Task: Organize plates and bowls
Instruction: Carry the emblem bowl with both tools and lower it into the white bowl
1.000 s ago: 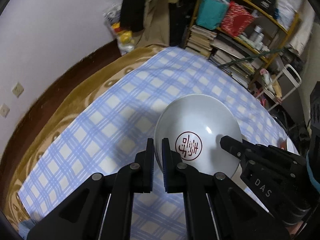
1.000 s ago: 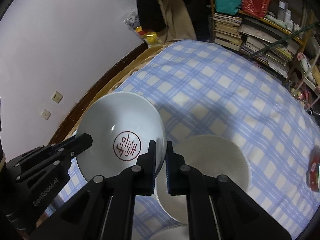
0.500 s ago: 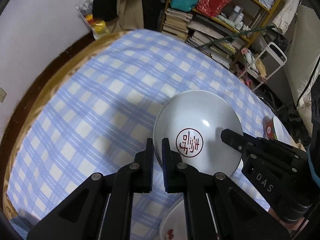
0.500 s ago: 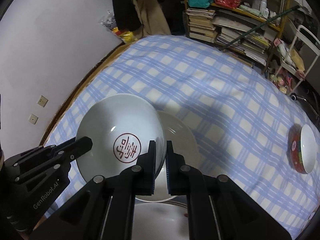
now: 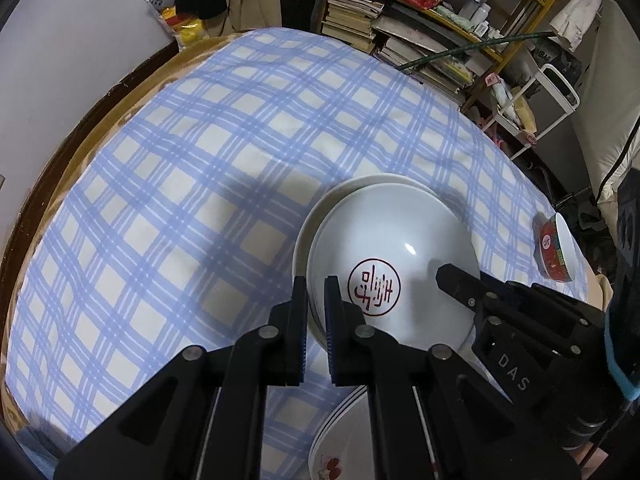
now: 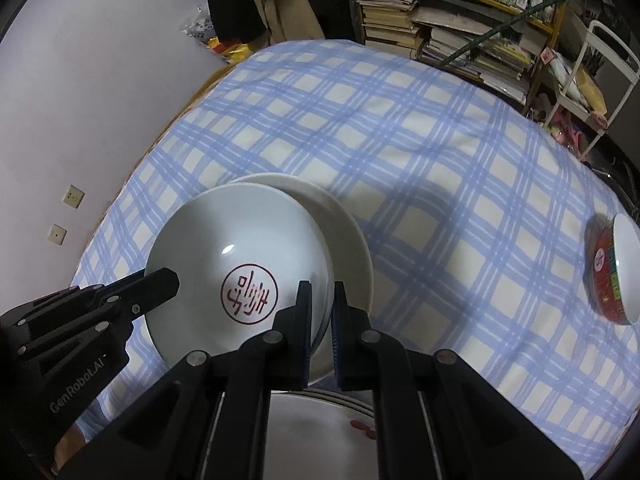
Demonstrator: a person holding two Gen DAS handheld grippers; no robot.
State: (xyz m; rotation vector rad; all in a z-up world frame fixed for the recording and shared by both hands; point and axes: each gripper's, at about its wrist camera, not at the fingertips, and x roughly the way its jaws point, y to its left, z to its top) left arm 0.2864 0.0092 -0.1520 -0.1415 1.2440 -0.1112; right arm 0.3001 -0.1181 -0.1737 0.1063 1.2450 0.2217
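A white bowl (image 5: 400, 240) with a red round mark inside is held by both grippers. My left gripper (image 5: 316, 300) is shut on its left rim. My right gripper (image 6: 322, 308) is shut on its right rim. In the right wrist view the bowl (image 6: 240, 248) hangs just above a second white bowl (image 6: 352, 240) that rests on the checked cloth, and is almost nested in it. That lower bowl's rim (image 5: 316, 216) shows behind the held bowl in the left wrist view. A stack of white plates (image 6: 312, 432) lies near the front edge, also in the left wrist view (image 5: 344, 440).
A red-sided bowl (image 6: 612, 276) stands on the cloth at the far right, also in the left wrist view (image 5: 556, 252). The blue checked cloth (image 5: 200, 160) covers the table. Shelves of books (image 5: 420, 40) and a white cart (image 6: 600, 60) stand behind the table.
Both grippers have carried the marked bowl further over the lower white bowl and down toward it. The red-sided bowl and the plate stack have come more into view.
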